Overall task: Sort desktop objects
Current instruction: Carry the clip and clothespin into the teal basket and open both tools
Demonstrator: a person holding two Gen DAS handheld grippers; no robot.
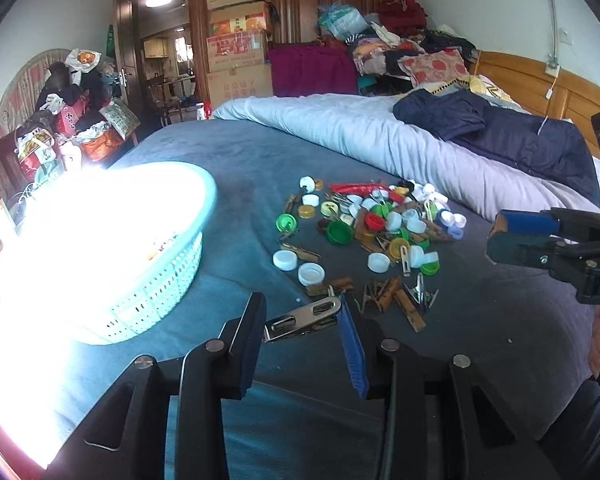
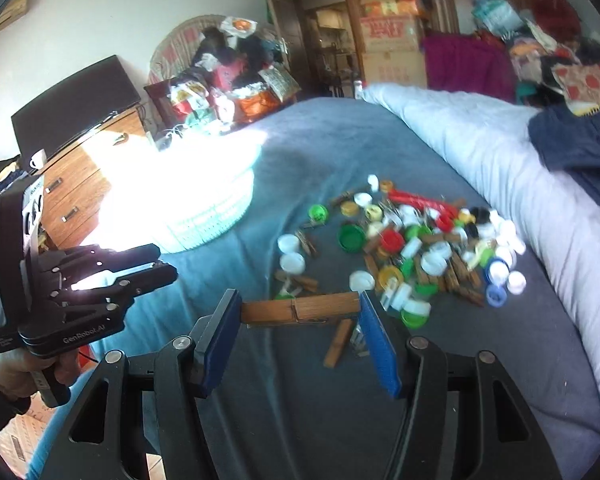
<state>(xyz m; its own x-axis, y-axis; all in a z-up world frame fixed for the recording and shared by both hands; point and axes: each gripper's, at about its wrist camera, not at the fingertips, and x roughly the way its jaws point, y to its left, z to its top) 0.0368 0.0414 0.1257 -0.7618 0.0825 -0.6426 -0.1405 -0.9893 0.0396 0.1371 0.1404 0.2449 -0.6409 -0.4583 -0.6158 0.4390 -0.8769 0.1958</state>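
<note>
At lower left of the right wrist view, the left gripper [image 2: 172, 270] reads "GenRobot.AI"; it clamps a metal clip [image 1: 302, 318]. Bottom centre, the right gripper [image 2: 300, 320] grips a wooden clothespin [image 2: 300, 309] above the bed [image 2: 320, 140].

Silver metal clip [image 1: 302, 319] between blue-padded black fingers [image 1: 352, 350]. Brown wooden clothespin [image 2: 300, 309]. Bottle caps [image 1: 374, 226] white, green, red, yellow, blue. Pale mint perforated basket [image 1: 156, 280], washed out by glare. Teal-blue bed sheet [image 1: 236, 168]; pale lavender quilt [image 1: 340, 124]; navy garment [image 1: 512, 132].
</note>
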